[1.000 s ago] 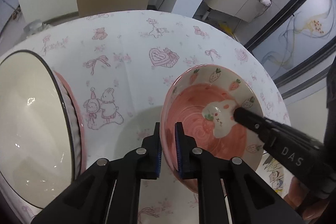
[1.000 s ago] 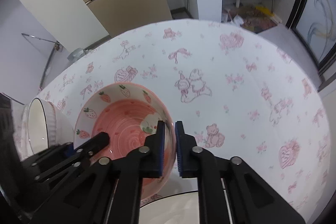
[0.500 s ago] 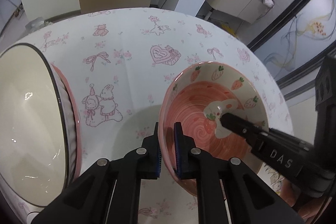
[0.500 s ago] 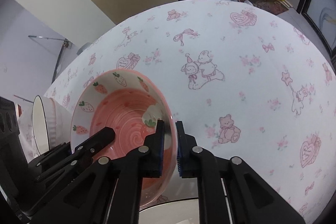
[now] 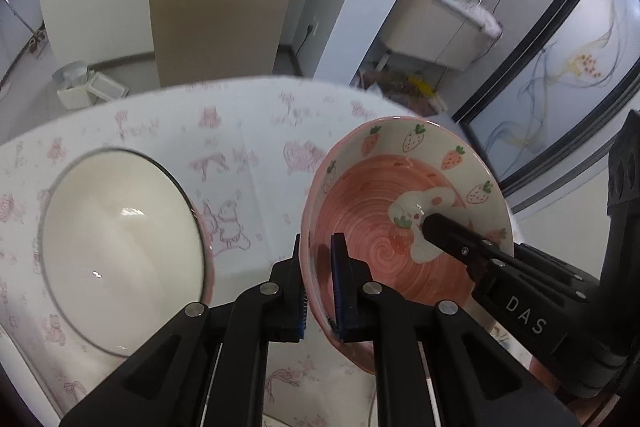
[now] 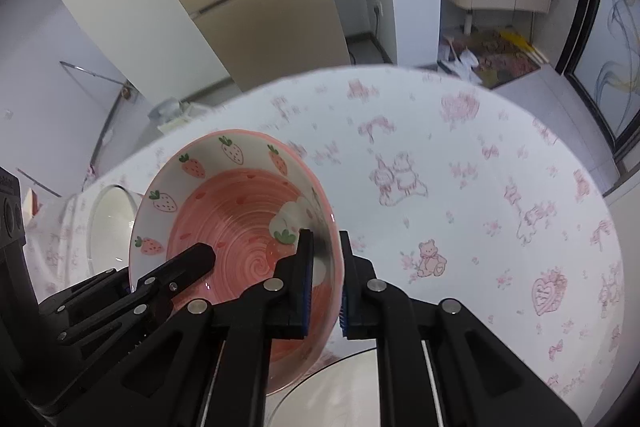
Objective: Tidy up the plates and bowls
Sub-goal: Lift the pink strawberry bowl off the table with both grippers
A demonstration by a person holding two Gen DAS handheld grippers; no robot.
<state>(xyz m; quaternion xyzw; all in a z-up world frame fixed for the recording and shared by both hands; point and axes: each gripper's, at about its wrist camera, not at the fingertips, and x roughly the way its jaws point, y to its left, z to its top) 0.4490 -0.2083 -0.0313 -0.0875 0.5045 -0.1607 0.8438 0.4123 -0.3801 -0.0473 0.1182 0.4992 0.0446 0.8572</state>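
Strawberry bowl (image 5: 376,227) gripped at opposite rims, left tool (image 5: 318,283) and right tool (image 6: 322,283) angled downward

white bowl (image 5: 120,247) left of strawberry bowl (image 5: 400,227)

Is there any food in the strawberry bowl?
No, the strawberry bowl is empty inside: only its painted pink swirl, a white bunny and strawberries show, while the left gripper pinches its rim.
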